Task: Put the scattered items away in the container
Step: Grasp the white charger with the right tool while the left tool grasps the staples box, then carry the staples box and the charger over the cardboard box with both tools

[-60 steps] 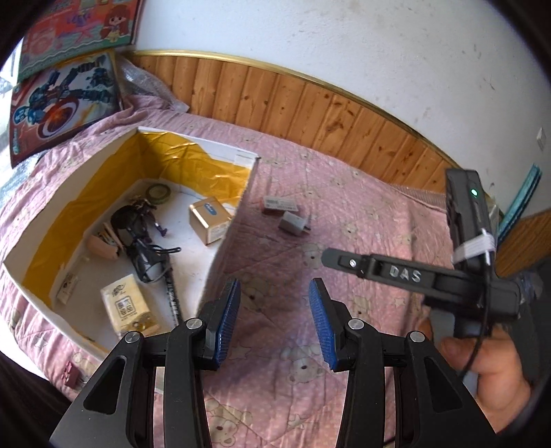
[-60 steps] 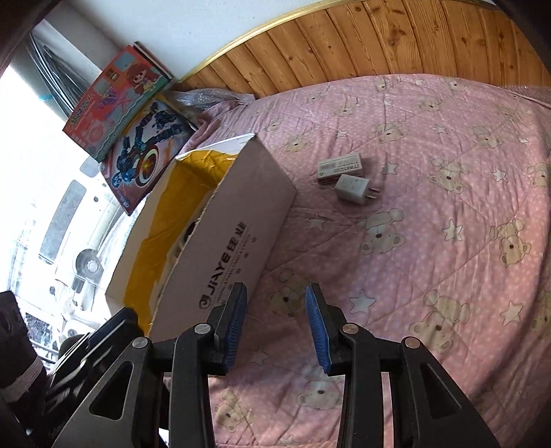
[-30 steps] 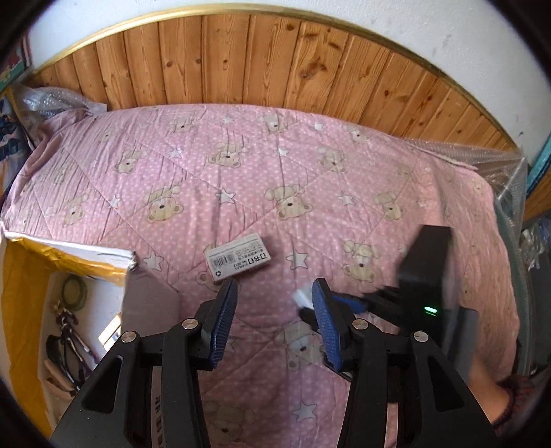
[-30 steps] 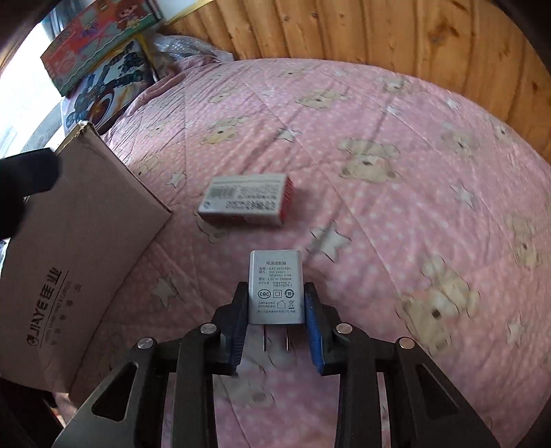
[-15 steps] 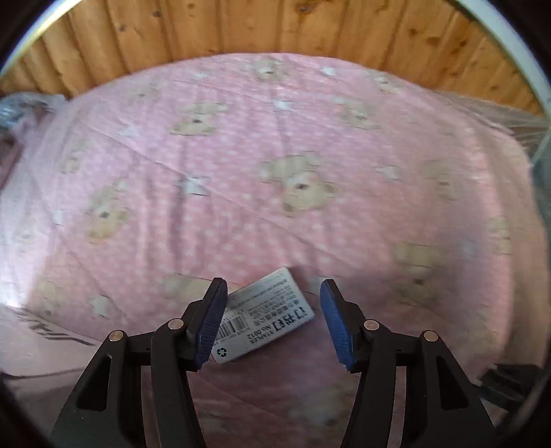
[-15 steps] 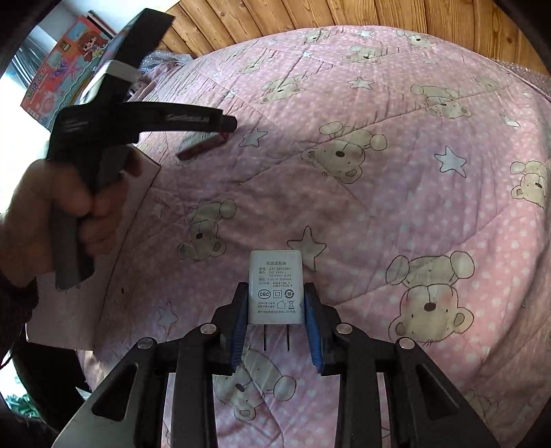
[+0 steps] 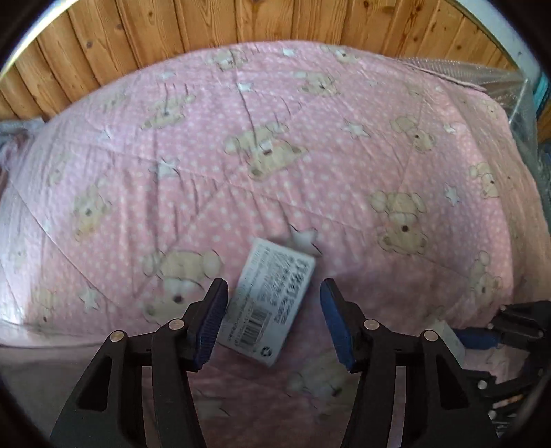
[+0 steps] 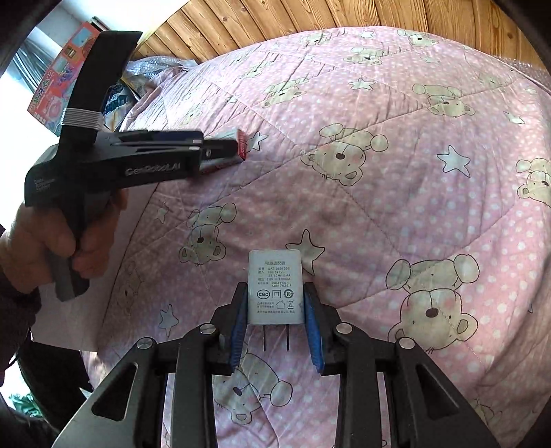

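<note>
My right gripper (image 8: 275, 315) is shut on a white power adapter (image 8: 275, 287), its two prongs pointing back at the camera, held above the pink bear-print quilt (image 8: 396, 179). My left gripper (image 7: 273, 322) is open, its blue pads on either side of a small grey staples box (image 7: 268, 303) that lies tilted on the quilt (image 7: 275, 155). In the right wrist view the left gripper (image 8: 220, 148) reaches the box's red end (image 8: 242, 148) at upper left. The adapter and right gripper show at the lower right of the left wrist view (image 7: 447, 339).
A white cardboard flap (image 8: 62, 324) of the container shows at the left edge of the right wrist view. Colourful toy boxes (image 8: 58, 82) lean at the far left. Wooden wall panelling (image 7: 241, 24) runs behind the bed. Bubble wrap (image 7: 516, 93) lies at the bed's right edge.
My left gripper has moved closer over the staples box, which now lies between its open jaws and is turned more upright. My right gripper still holds the adapter, nearly unmoved.
</note>
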The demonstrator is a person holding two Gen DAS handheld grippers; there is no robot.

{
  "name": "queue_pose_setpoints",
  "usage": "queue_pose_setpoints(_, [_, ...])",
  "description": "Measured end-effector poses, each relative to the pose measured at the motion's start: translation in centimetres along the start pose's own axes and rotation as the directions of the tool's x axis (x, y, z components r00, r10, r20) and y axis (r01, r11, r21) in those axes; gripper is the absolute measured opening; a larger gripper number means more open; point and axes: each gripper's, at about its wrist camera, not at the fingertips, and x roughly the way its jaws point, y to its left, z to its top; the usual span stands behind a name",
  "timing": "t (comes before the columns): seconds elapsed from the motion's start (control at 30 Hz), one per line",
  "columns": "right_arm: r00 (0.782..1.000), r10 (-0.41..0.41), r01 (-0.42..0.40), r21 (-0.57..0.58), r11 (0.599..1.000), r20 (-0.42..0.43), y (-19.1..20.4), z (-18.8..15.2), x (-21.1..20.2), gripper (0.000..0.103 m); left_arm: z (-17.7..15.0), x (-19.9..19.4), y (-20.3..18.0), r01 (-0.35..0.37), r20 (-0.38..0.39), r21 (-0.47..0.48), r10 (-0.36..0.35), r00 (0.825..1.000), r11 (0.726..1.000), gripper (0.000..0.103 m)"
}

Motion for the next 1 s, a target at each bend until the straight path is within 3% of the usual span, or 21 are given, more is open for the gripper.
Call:
queue_pose_setpoints(0.07, [1.000,0.002,-0.002,-0.004,1.000,0.002,0.0,0.0,0.0,0.032,-1.0,0.3,-1.3,-0.027,-0.009,0.064,0.027,1.000,0.998,0.058])
queue_pose_setpoints(0.13, [1.000,0.003,-0.003,-0.005,1.000,0.005,-0.1,0.0,-0.1,0.032,-1.8,0.2,-2.4,-0.083,0.035,0.127,0.080,0.996,0.988,0.061])
queue_pose_setpoints(0.37, [0.999,-0.024,0.024,-0.010,1.000,0.039,0.4,-0.1,0.1,0.034,-0.9,0.7,-1.0,-0.073,0.038,0.002,0.073,0.997,0.997,0.059])
queue_pose_setpoints(0.47, [0.999,-0.034,0.035,-0.013,0.999,0.034,0.6,0.0,0.2,0.033,-1.2,0.6,-1.7,-0.104,0.050,0.011,0.104,0.993,0.994,0.038])
queue_pose_setpoints(0.57, [0.999,-0.025,0.025,0.001,1.000,0.026,0.3,0.0,0.1,0.033,-1.8,0.0,-2.3,-0.120,0.039,-0.002,0.120,0.992,0.993,0.038])
queue_pose_setpoints(1.0, [0.999,-0.040,0.038,0.043,0.998,0.033,3.3,-1.6,-1.9,0.033,-8.6,-7.9,-3.3,0.037,0.138,-0.125,-0.020,0.990,0.992,0.038])
